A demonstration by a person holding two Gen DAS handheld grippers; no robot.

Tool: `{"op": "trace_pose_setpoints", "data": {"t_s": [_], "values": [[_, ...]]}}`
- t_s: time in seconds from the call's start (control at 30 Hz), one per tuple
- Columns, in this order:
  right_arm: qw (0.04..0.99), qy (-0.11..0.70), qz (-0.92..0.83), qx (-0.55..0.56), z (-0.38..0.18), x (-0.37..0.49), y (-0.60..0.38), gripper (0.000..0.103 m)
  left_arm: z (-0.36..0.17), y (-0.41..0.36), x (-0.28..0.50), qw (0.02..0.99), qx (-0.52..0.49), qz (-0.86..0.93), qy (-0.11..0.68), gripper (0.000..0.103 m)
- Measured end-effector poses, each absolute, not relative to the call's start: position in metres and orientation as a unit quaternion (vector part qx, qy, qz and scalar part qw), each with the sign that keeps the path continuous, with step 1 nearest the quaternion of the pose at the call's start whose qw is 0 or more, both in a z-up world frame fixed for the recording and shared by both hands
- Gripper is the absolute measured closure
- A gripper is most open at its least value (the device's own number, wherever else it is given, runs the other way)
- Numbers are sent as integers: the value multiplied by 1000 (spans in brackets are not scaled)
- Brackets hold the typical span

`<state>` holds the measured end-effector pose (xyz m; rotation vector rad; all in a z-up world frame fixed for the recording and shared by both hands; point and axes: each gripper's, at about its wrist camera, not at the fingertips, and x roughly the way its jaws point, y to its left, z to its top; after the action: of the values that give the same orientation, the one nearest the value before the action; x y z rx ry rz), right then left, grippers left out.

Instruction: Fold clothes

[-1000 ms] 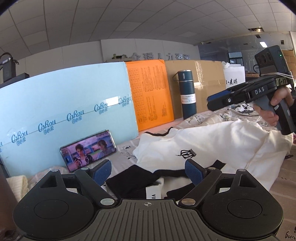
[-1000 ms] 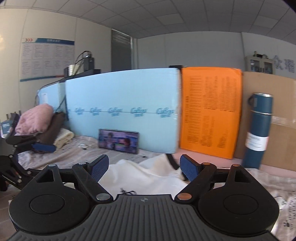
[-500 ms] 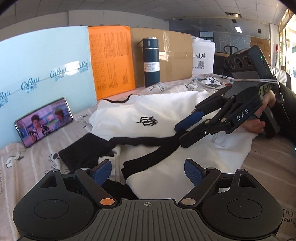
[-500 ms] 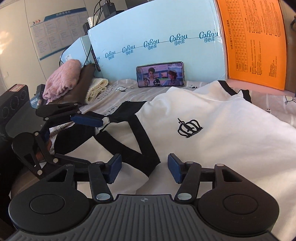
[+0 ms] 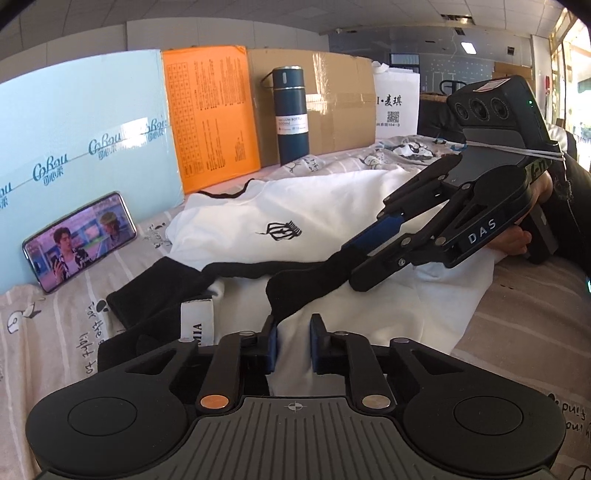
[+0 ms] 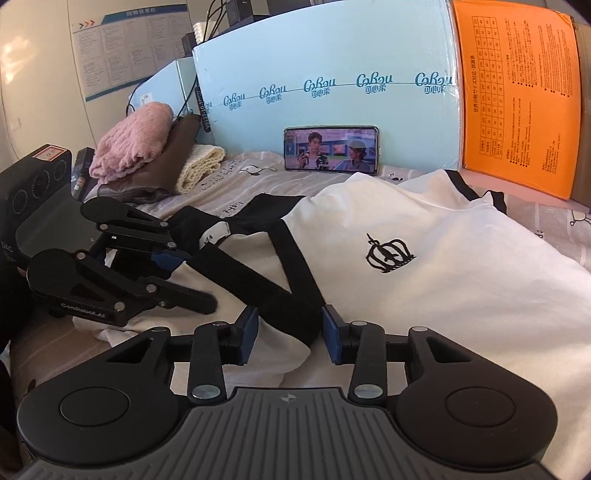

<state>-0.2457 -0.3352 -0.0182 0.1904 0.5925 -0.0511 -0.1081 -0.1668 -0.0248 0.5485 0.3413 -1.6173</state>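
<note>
On the striped sheet (image 5: 55, 325) lies the white shirt (image 6: 424, 266). Left gripper (image 5: 293, 343) has just pinched its hem; right gripper (image 6: 288, 334) has been closing around the black band, contact unclear. Phone (image 6: 331, 148) leans behind.

A pale blue foam board (image 6: 332, 74) is propped behind the printed bedsheet (image 5: 55, 325), with an orange sheet (image 5: 208, 110), cardboard (image 5: 332, 99) and ceiling tiles (image 5: 184, 14) seen beyond it.

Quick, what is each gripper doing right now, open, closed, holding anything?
Left gripper: just closed, pinching the white T-shirt fabric near its black trim.
Right gripper: jaws closing around a bunched fold of the T-shirt; a firm grip cannot be told yet.
</note>
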Motion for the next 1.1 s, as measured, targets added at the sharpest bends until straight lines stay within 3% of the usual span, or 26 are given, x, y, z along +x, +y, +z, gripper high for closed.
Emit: {"op": "trace_pose_setpoints", "data": {"t_s": [0.07,0.1,0.13,0.2,0.53,0.8,1.1], "values": [[951,294,-25,89,-20,-245,-332,71,-22,-162,-115,645,244,-713,128,93],[951,293,-22,92,-20,-245,-332,82,-20,-160,-116,646,241,-714,122,93],[952,290,-16,99,-20,-246,-333,86,-18,-157,-116,648,234,-716,118,93],[955,279,-10,103,-16,-251,-331,89,-14,-152,-117,651,220,-718,110,93],[972,195,24,127,17,-307,-297,91,11,-101,-123,601,118,-788,64,94],[970,195,52,138,18,-355,-254,92,7,-76,-136,493,59,-859,122,94],[952,235,86,176,-4,-382,-223,93,-16,-72,-155,414,128,-879,201,93]]}}
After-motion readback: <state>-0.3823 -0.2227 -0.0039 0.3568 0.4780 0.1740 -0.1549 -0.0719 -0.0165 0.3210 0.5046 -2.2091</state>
